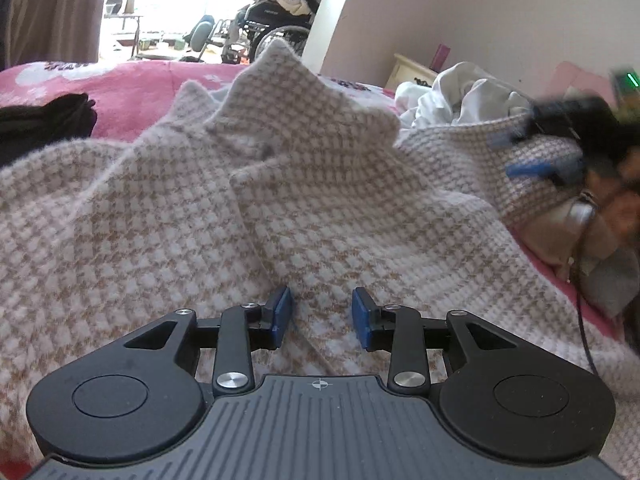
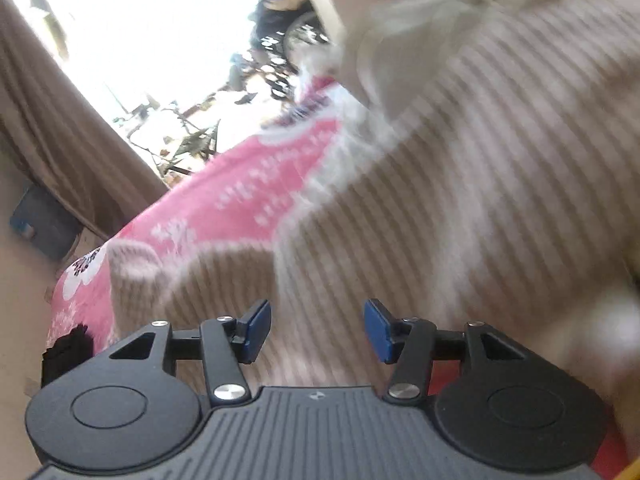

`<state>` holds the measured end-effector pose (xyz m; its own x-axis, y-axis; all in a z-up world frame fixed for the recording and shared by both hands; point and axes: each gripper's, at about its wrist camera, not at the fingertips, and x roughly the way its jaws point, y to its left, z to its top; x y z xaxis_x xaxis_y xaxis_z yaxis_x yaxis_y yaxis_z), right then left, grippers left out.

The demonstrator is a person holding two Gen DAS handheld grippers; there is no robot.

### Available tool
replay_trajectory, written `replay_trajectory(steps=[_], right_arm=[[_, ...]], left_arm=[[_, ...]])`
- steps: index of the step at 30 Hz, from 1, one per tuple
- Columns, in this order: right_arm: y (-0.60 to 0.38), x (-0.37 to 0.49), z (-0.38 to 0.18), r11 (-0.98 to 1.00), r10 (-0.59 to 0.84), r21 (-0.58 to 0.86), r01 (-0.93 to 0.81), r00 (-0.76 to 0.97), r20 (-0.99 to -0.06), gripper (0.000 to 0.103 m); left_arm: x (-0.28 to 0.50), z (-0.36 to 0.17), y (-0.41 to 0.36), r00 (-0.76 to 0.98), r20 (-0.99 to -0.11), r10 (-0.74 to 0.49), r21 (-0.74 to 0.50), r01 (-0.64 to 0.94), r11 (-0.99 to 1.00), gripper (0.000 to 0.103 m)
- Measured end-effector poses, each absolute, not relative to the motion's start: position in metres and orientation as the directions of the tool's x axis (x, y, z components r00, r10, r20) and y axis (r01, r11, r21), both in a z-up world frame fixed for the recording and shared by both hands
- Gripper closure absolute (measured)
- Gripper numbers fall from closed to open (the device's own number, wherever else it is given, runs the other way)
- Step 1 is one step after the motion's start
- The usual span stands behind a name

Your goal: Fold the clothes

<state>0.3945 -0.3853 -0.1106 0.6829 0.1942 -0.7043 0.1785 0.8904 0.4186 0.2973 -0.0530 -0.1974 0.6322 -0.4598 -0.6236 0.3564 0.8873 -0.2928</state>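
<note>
We see a beige-and-white checked knit garment (image 1: 240,208) spread in loose folds over a bed with a pink floral cover (image 1: 132,80). Part of it is bunched up into a peak near the middle of the left wrist view.

Our left gripper (image 1: 322,318) hangs low over the knit, its blue pads (image 1: 362,318) apart with a gap between them. The fabric shows through that gap, and the pads do not press on it.

At the right edge of the same view our right gripper (image 1: 532,152) appears blurred, beside a raised edge of the garment. Its blue fingers look spread, and whether they touch the knit there we cannot tell.

From the right wrist view, which is smeared, our right gripper's jaws stand clearly apart, with nothing clamped; the knit lies beyond them.

A pile of white clothing (image 1: 456,96) sits behind the garment, near a pale wall (image 1: 500,12). A dark folded item (image 1: 44,124) rests on the cover at the left. A wheelchair (image 1: 276,28) heaped with clothes stands past the bed, beside a brown curtain (image 1: 56,8).
</note>
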Motion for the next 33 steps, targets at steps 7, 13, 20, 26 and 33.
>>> replay_trajectory(steps=[7,13,20,26,33], right_arm=[[-0.358,0.489,-0.122,0.720,0.418,0.630,0.292,0.541,-0.729,0.042],[-0.350,0.536,-0.162,0.600,0.418,0.569,0.562,0.387,-0.822,0.042],[-0.329,0.537,-0.165,0.697,0.307,0.511,0.503,0.434,-0.847,0.082],[-0.342,0.534,-0.174,0.644,0.295,0.603,0.470,0.576,-0.763,0.084],[-0.367,0.527,-0.193,0.600,0.405,0.699,0.390,0.605,-0.685,0.058]], left_arm=[[0.300,-0.199,-0.052,0.645,-0.614,-0.454,-0.281,0.359,0.890,0.070],[0.294,-0.197,-0.056,0.662,-0.608,-0.438,-0.223,0.387,0.895,0.069],[0.285,-0.198,-0.066,0.696,-0.595,-0.402,-0.109,0.426,0.898,0.069],[0.286,-0.201,-0.069,0.715,-0.597,-0.363,-0.051,0.418,0.907,0.069],[0.292,-0.203,-0.064,0.703,-0.604,-0.375,-0.096,0.403,0.910,0.068]])
